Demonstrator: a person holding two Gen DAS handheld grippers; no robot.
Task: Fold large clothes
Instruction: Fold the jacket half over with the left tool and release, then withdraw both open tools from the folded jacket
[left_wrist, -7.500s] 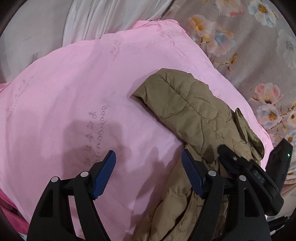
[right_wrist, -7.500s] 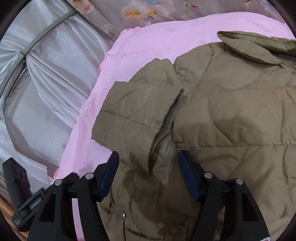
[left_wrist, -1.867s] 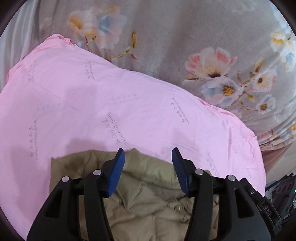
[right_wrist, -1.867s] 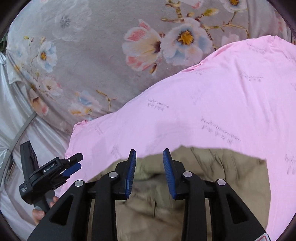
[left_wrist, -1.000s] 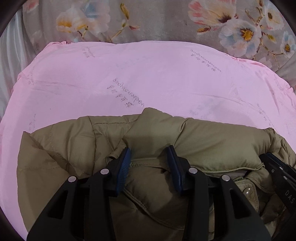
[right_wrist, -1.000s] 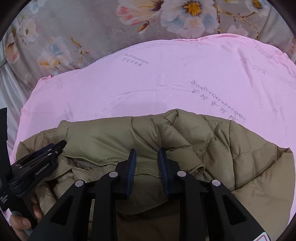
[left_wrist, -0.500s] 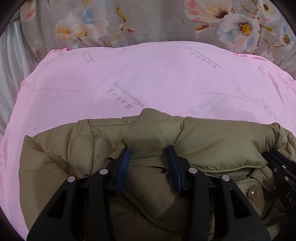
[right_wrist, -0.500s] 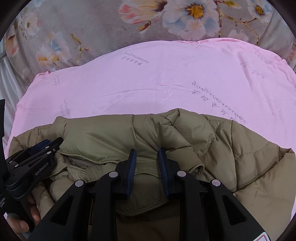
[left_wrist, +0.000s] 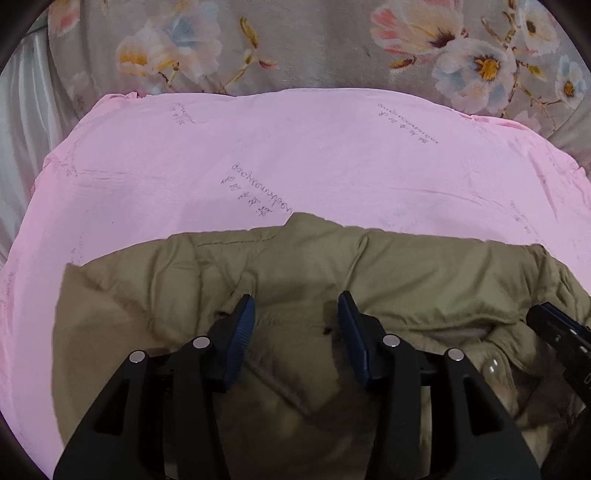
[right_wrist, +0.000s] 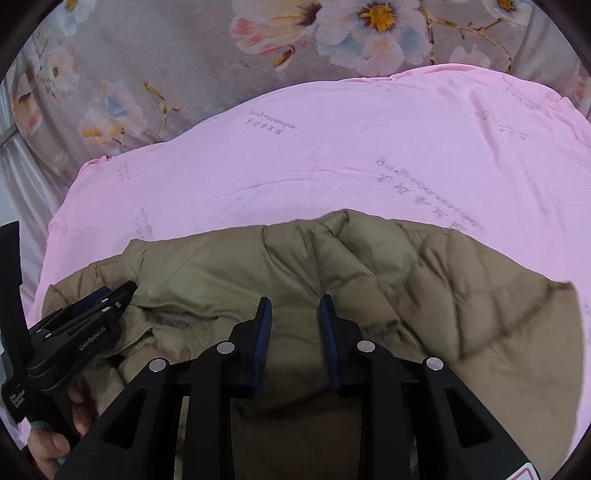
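An olive-brown quilted jacket (left_wrist: 332, 266) lies on the pink sheet (left_wrist: 295, 155), its folded edge towards the far side. It also shows in the right wrist view (right_wrist: 424, 280). My left gripper (left_wrist: 296, 314) is just over the jacket near the collar, jaws parted with fabric below them. My right gripper (right_wrist: 295, 317) sits over the jacket's middle, jaws a little apart, fabric between them. Whether either still pinches cloth is unclear. The left gripper also shows at the left of the right wrist view (right_wrist: 122, 291).
A grey floral bedspread (left_wrist: 314, 48) lies beyond the pink sheet. White cloth (left_wrist: 22, 103) hangs at the far left. The right gripper's body (left_wrist: 561, 332) pokes in at the right of the left wrist view. A hand (right_wrist: 51, 443) shows at lower left.
Both grippers carried the jacket edge over and down onto the sheet. In the last half second both jaws have opened slightly wider and the jacket has settled flatter.
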